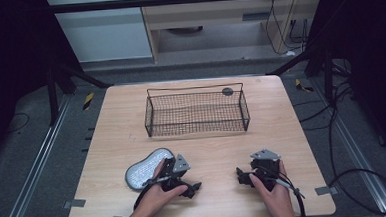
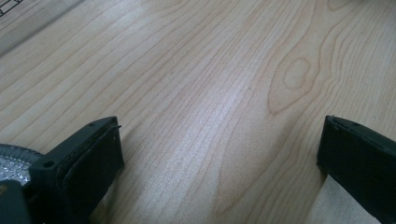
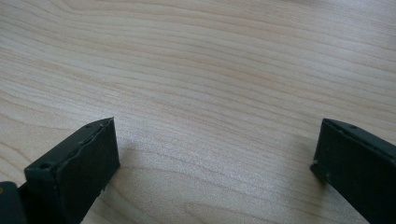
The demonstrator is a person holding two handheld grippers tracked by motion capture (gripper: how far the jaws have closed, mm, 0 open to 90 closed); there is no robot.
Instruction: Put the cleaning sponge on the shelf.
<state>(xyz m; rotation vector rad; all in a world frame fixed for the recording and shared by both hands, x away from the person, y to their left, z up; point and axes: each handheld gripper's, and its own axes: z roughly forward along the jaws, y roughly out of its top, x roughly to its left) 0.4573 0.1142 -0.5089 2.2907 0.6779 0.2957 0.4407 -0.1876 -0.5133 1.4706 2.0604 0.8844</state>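
Nothing is yet grasped: the grey oval pad (image 1: 149,168) lies beside the left gripper (image 1: 192,188), outside the empty wire basket (image 1: 196,113). Fingers of both it and the right gripper (image 1: 240,176) are spread over bare surface (image 1: 208,152).

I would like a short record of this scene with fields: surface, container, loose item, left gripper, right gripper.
surface: wooden table
container: black wire basket, at the far middle of the table, nothing seen inside
loose item: grey oval perforated object, lying flat beside the left gripper
left gripper: open, nothing between its fingers, resting low on the table
right gripper: open, nothing between its fingers
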